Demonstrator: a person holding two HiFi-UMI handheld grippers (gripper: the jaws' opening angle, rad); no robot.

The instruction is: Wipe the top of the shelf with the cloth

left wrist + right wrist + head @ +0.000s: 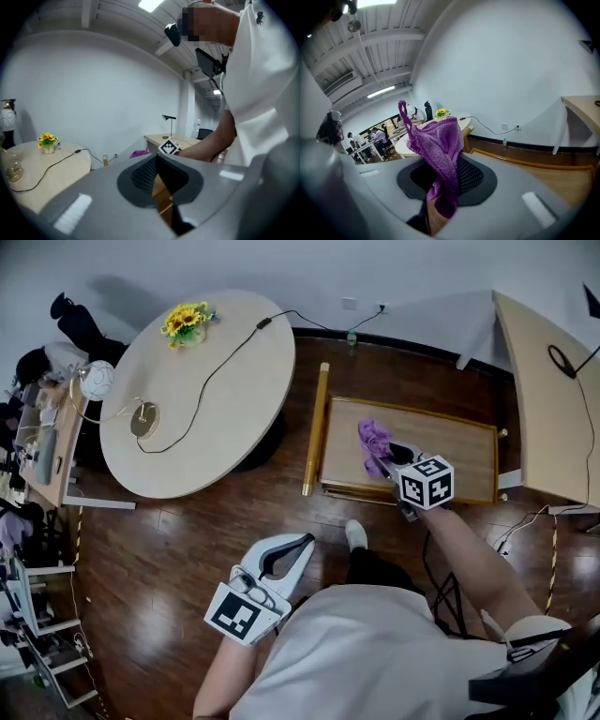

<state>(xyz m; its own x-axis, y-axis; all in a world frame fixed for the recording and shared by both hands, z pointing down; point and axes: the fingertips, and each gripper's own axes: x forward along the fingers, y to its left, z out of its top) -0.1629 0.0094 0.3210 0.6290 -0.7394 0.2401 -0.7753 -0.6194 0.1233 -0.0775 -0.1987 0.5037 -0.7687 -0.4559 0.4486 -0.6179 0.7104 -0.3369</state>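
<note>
You are holding the right gripper (391, 461) over the top of the shelf (459, 442), toward its left half, with the jaws clamped on the purple cloth (375, 441). From the head view the cloth is lying bunched on the shelf top just past the jaw tips. The right gripper view is showing what the head view cannot: the cloth (440, 150) is pinched between the two dark pads of the right gripper (449, 174), one fold standing up above them and a tail hanging below, with the wooden shelf top (565, 180) stretching off to the side. You are keeping the left gripper (298, 549) well clear of the shelf, out over the dark floor in front of it (close to your body). The left gripper view is showing its jaws (156, 161) brought together at the tips with nothing between them. That same view is also catching, far off, a sliver of the cloth (138, 153) on the shelf beside the other gripper's marker cube (169, 146). The round table (225, 399) with the yellow flowers (186, 321) is standing to the left of the shelf.
</note>
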